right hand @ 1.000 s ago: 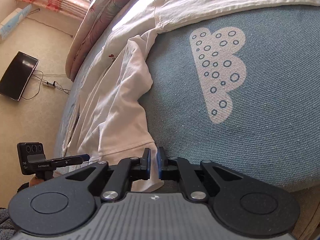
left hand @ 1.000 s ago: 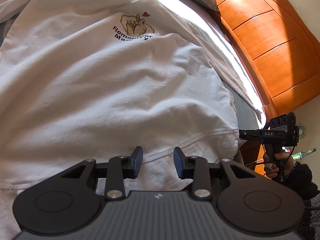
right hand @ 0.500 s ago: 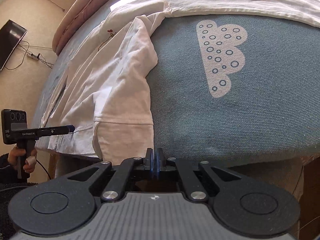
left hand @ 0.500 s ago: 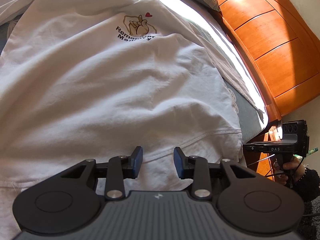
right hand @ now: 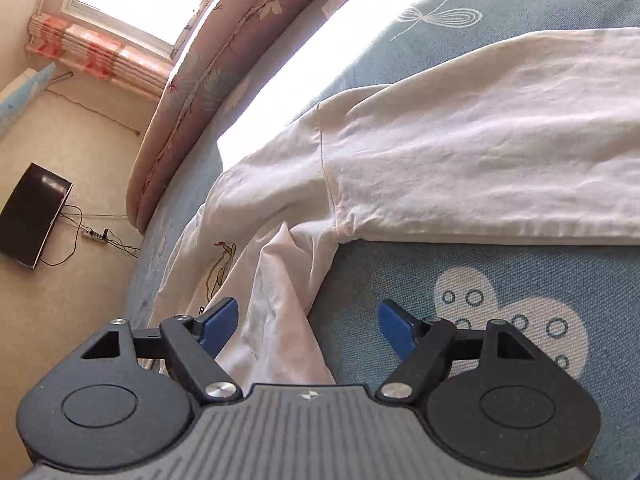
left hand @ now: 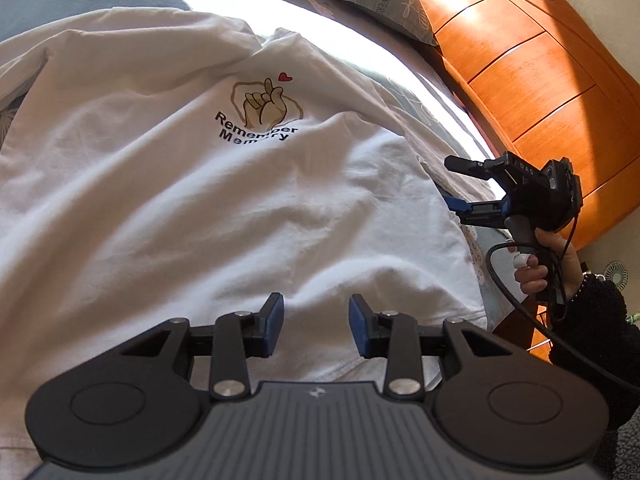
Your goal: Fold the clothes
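A white T-shirt (left hand: 208,208) with a hand-and-heart print and the words "Remember Memory" lies spread on the bed. My left gripper (left hand: 316,326) hovers over its near hem, jaws partly apart, with nothing pinched between the pads. My right gripper (right hand: 306,316) is at the shirt's side, just below the armpit, and its jaws are opening wide. A raised fold of the shirt (right hand: 280,304) lies between the blue pads, which do not press on it. The sleeve (right hand: 480,152) stretches away to the right. In the left wrist view the right gripper (left hand: 452,182) sits at the shirt's right edge, held by a hand.
The blue bed sheet (right hand: 500,272) has white printed shapes. An orange wooden headboard (left hand: 540,80) and a pillow (left hand: 380,0) lie beyond the shirt. A rolled floral quilt (right hand: 224,52) runs along the bed's far side. A black screen (right hand: 34,216) and cables lie on the floor.
My right gripper went from shut to wide open and moved from the bed's edge near the hem up along the shirt's side to the armpit. The left gripper barely moved.
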The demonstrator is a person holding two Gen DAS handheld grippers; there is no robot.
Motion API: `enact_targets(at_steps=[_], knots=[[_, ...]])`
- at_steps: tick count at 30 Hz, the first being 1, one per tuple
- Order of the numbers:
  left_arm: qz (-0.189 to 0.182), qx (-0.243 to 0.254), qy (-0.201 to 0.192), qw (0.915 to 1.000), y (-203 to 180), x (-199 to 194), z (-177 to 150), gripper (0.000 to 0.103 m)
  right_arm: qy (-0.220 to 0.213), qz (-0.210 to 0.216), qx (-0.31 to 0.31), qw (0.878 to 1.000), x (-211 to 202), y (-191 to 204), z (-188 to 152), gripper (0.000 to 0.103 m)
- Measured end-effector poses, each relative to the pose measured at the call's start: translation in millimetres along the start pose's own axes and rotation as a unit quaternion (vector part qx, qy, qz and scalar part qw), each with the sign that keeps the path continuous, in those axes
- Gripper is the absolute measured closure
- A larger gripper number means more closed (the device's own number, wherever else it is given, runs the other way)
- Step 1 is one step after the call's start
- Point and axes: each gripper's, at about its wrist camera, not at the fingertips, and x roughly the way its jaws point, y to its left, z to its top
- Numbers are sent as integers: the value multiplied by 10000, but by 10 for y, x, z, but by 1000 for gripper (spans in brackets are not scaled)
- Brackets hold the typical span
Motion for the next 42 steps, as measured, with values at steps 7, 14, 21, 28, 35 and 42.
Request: enact_targets(at_steps=[7,14,21,28,35,42], knots=[[-28,-257,-100,9996,76,59,41,67,-418,386,46,9984,328,78,216,0],[84,-127,-260,9995,87,-11,168,66,-1118,357,-111,9930,252,94,565,0],[69,-126,-326,9994,118,-12,200,61,-1339,109,-268,9906,135,112,953,0],[51,-102,-240,9996,116,28,185,59,-378,223,-368,9984,199,61,448,0],[21,-149,-255,9996,83,35,168,59,-392,658,-262,9967,295,64,371,0],[43,-180,-459,9988,89,-107,166,58,-1027,740,-562,9904,65,384,855,0]])
